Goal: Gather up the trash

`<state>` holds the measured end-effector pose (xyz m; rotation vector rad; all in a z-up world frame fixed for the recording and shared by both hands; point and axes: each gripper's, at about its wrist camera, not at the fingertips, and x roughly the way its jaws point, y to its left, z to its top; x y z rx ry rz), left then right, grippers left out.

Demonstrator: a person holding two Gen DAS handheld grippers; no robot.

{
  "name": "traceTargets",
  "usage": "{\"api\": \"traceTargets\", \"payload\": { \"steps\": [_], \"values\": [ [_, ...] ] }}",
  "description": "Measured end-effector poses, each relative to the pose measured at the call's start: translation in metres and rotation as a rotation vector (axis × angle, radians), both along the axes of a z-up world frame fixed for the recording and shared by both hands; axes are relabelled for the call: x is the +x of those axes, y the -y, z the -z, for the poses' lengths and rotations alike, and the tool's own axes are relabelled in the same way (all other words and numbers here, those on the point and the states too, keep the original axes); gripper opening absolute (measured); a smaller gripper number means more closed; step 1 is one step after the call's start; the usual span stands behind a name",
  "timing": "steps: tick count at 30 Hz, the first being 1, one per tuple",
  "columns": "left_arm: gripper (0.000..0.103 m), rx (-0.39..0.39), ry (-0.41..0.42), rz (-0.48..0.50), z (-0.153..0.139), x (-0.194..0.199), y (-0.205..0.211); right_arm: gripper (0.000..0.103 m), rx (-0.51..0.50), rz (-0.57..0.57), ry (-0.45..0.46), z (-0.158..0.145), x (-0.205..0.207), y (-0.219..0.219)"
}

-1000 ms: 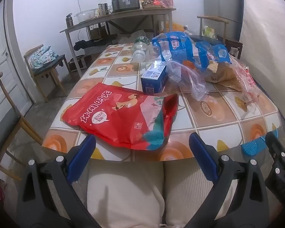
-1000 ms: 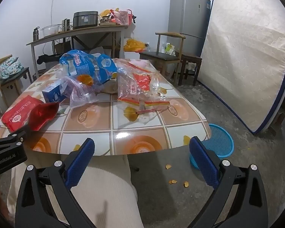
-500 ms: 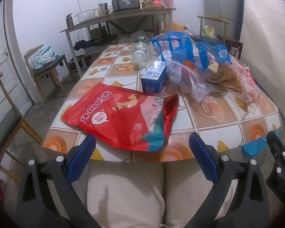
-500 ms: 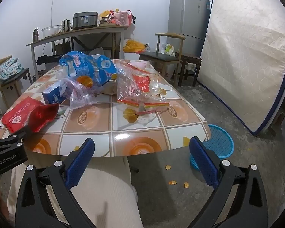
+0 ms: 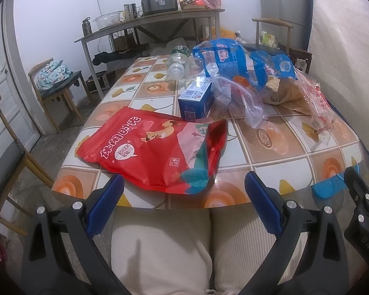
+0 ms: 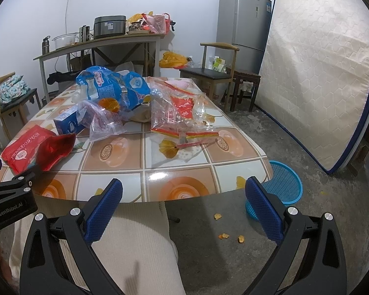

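Table point(image 5: 278, 147) held all the trash. Red bag point(image 5: 155, 147) lay flat at the near left edge, dead ahead of my left gripper point(image 5: 184, 206), long axis left-right. Right gripper point(image 6: 184, 209) sat farther off. Both jaws wide apart, empty.

The worktop point(image 5: 278, 145) is covered in a glossy tile-patterned sheet with orange flower motifs. A red snack pouch point(image 5: 157, 152) lies flat at its near edge, mouth gaping. Just behind the pouch stands a small blue carton point(image 5: 195, 98), touching a crumpled clear bag point(image 5: 238, 100). Behind the carton lie a blue printed bag point(image 5: 236, 61) and what may be a clear plastic bottle point(image 5: 177, 66), blurred. Well to the carton's right sprawls a clear wrapper with red print point(image 6: 182, 113). On the floor point(image 6: 319, 221) beside the worktop sit a blue basket point(image 6: 283, 184) and orange scraps point(image 6: 230, 236).
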<state>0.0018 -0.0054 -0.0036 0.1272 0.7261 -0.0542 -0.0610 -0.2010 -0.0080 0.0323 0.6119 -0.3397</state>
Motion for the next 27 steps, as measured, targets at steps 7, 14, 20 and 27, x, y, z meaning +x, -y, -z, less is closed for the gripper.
{"api": "traceTargets", "payload": {
  "steps": [7, 14, 20, 27],
  "values": [
    [0.095, 0.003, -0.001, 0.005, -0.0002, -0.0018, 0.0018, 0.097, 0.002, 0.0, 0.0, -0.0004, -0.0013, 0.0005],
    [0.095, 0.013, -0.003, 0.019, 0.0006, -0.0036, 0.0041, 0.097, 0.001, 0.0, 0.0, 0.0003, -0.0019, 0.0007],
    [0.095, 0.013, -0.003, 0.019, 0.0002, -0.0044, 0.0045, 0.097, 0.003, 0.001, 0.0, -0.0026, -0.0028, 0.0006],
    [0.095, 0.014, -0.004, 0.018, -0.0001, -0.0043, 0.0046, 0.097, 0.005, 0.002, 0.0, 0.0048, -0.0025, 0.0034]
  ]
}}
